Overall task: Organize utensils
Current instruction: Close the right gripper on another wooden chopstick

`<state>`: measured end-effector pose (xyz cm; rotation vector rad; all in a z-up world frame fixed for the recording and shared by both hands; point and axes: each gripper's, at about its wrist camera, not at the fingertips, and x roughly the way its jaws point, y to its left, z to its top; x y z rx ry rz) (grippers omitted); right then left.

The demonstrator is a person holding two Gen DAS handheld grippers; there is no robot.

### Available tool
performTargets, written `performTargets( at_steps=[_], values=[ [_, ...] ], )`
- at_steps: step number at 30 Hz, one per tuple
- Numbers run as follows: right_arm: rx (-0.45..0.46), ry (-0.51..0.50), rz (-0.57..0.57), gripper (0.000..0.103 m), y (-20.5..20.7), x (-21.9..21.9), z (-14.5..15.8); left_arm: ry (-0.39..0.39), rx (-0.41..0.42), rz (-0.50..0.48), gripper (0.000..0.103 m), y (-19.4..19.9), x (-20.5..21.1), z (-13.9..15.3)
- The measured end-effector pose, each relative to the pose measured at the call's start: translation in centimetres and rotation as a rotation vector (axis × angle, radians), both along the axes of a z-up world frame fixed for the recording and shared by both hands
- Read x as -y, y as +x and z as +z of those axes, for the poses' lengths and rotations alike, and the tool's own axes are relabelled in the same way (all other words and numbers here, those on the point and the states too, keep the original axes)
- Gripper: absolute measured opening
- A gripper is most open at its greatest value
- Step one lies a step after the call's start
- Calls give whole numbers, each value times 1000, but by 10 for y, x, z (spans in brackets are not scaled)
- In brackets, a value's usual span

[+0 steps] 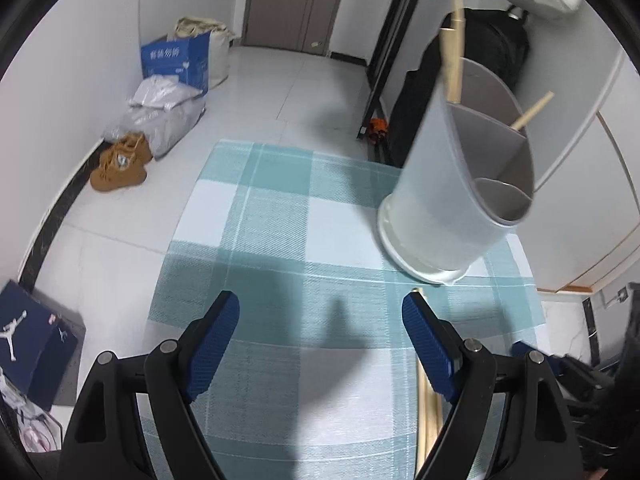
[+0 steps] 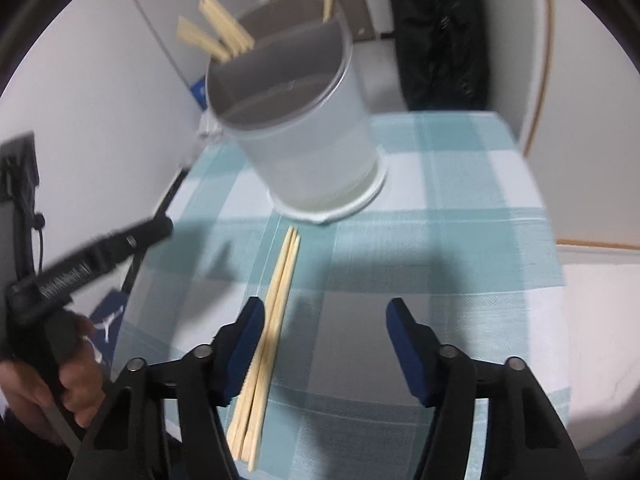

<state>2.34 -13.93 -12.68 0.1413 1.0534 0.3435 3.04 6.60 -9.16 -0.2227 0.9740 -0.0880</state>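
A small bundle of pale wooden chopsticks (image 2: pixel 268 344) lies flat on a table covered with a teal-and-white checked cloth (image 2: pixel 460 240). Their thin tips point toward a tall, pale grey plastic utensil holder (image 2: pixel 304 136), which stands upright on a white round base just beyond them. A gap of cloth separates the tips from the base. The holder is split by inner walls into compartments. Several other pale wooden chopsticks (image 2: pixel 216 36) already stand in the compartments on its far side, leaning out over the rim; the nearest compartment looks empty, though motion blur softens the view.

The right gripper (image 2: pixel 324 340), black with blue ribbed pads, hovers above the cloth with its jaws spread wide and nothing between them. Its left-hand pad sits just beside the loose chopsticks, perhaps overlapping them in the view; contact cannot be confirmed.

The left gripper (image 1: pixel 320 340) is likewise spread apart and empty, over bare cloth. From its camera the holder (image 1: pixel 460 184) stands ahead to the right, and the loose chopsticks (image 1: pixel 426 412) lie just outside its right pad.

The step in hand appears to be picking up the remaining chopsticks. The next move likely calls for shifting the right gripper sideways to straddle the bundle, lowering, and closing across the sticks. Being thin and flat against cloth, they may roll or slip apart.
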Motion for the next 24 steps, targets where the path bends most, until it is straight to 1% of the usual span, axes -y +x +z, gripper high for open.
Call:
performTargets(
  at_steps=[1, 2, 3, 5, 6, 13, 15, 17, 20, 24],
  values=[
    [-12, -4, 5, 49, 1, -3, -2, -8, -8, 3, 80, 1, -2, -2],
    [-27, -17, 17, 44, 4, -7, -6, -20, -19, 9, 80, 3, -5, -4],
    [-33, -34, 32, 42, 7, -12, -8, -33, -27, 13, 80, 3, -8, -5],
    [-32, -66, 52, 33, 12, -20, -11, -50, -39, 19, 80, 7, -12, -8],
    [-33, -69, 58, 31, 13, -23, -12, -56, -46, 25, 80, 7, -14, -9],
    [-66, -121, 112, 28, 24, -42, -22, -105, -83, 54, 80, 11, -27, -13],
    [-63, -156, 113, 25, 27, -46, -24, -111, -88, 59, 80, 11, -28, -13],
    [-54, -201, 123, 25, 27, -51, -24, -118, -93, 61, 80, 11, -30, -14],
    [-59, -241, 117, 25, 33, -54, -23, -130, -100, 63, 80, 12, -34, -14],
    [-66, -257, 107, 25, 44, -56, -23, -131, -98, 68, 80, 11, -36, -12]
  ],
)
